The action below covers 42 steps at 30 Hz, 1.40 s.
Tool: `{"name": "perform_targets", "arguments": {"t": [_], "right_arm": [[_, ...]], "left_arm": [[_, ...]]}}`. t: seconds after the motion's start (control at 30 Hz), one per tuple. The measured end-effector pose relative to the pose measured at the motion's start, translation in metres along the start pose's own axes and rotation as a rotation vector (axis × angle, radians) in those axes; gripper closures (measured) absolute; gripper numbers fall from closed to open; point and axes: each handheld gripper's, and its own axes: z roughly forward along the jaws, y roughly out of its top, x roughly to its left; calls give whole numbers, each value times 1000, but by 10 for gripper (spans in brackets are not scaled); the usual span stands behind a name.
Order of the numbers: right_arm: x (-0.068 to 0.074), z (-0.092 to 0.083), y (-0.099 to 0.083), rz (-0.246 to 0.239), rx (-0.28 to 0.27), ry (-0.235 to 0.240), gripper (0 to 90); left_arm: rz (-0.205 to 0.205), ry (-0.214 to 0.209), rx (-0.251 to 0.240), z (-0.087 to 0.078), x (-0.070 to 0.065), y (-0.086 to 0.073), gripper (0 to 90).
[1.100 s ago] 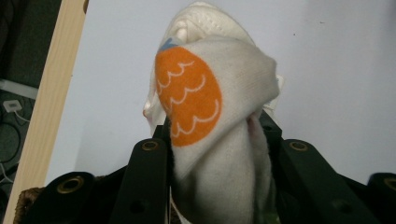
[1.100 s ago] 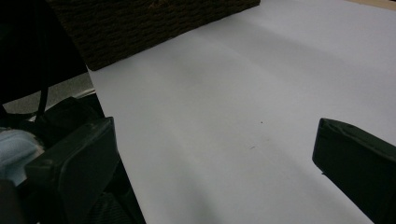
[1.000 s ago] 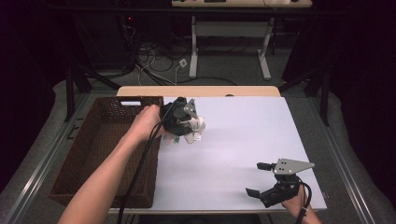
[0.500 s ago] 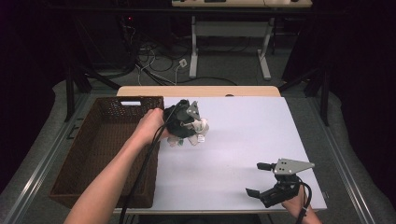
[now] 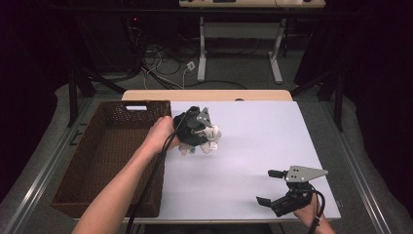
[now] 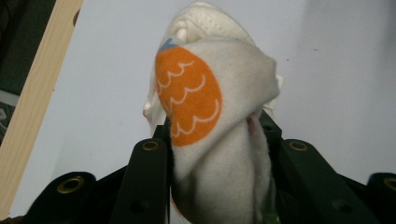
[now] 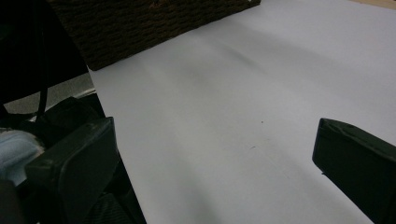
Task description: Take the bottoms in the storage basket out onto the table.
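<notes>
We see the left hand-held gripper (image 5: 207, 141) pinching a bunched white sock (image 6: 219, 116) with an orange patch, its black jaws pressed against the cloth on both sides — the sock sits over the white desk (image 5: 253, 146), just beside the right rim of the brown wicker basket (image 5: 104, 161). The right hand-held gripper (image 5: 270, 187) rests near the desk's near right corner, well apart from the sock — its jaws spread wide with nothing between them.

Left gripper (image 5: 207, 141) clamped, right gripper (image 5: 271, 187) agape.
</notes>
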Motion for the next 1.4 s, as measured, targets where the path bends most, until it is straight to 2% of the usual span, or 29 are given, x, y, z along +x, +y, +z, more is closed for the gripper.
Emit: {"name": "perform_targets", "arguments": {"t": [0.3, 0.57, 1.1, 1.4], "right_arm": [[0, 0, 0, -1, 1, 0, 0], [0, 0, 0, 0, 4, 1, 0], [0, 0, 0, -5, -2, -3, 0], [0, 0, 0, -5, -1, 0, 0]], "left_arm": [[-33, -10, -33, 12, -4, 1, 668], [-49, -20, -33, 23, -7, 1, 668], [-83, -9, -59, 31, -6, -1, 668], [-118, -24, -75, 41, -6, -2, 668]]}}
